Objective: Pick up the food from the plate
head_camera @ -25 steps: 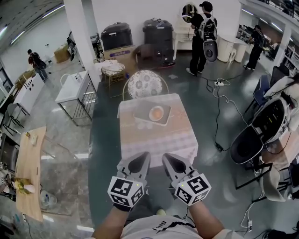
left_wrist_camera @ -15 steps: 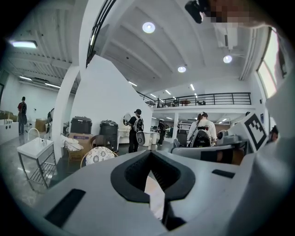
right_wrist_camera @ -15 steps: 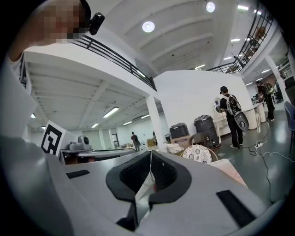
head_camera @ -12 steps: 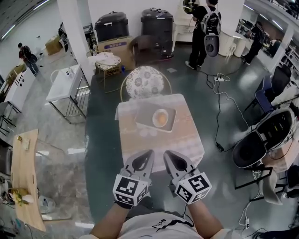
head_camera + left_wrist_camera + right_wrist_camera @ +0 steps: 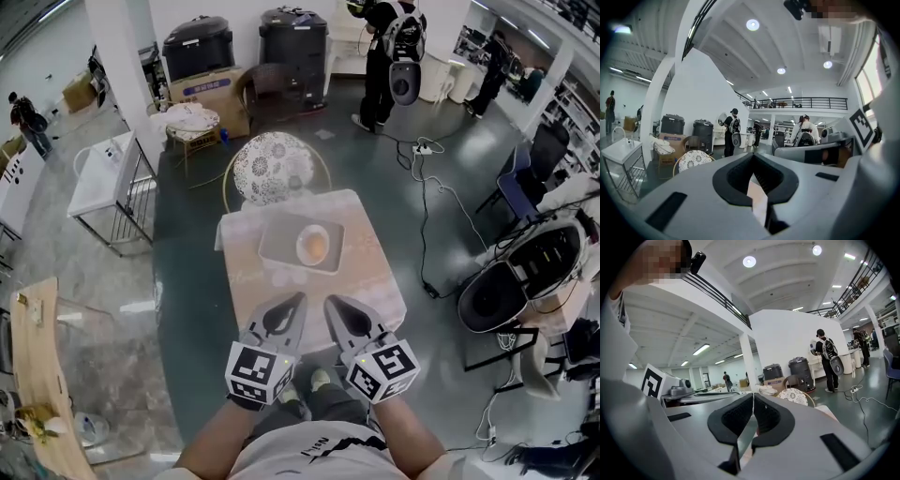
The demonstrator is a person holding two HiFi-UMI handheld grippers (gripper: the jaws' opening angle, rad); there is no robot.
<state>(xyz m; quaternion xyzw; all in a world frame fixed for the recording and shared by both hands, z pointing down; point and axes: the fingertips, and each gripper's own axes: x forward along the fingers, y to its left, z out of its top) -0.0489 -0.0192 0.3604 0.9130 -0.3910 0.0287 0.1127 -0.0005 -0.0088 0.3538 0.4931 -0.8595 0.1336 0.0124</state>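
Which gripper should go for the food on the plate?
Right, marginally: the round white plate of orange food sits on the grey tray's right side, nearer the right gripper than the left gripper. Both are shut, empty.

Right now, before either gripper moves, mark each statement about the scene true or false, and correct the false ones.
1. The left gripper and right gripper are both shut and empty. True.
2. The right gripper is touching the food. False: it is apart from the food, over the near end of the table.
3. The food lies on the plate on the table. True.
4. The patterned chair stands on the person's side of the table. False: it stands at the far side.
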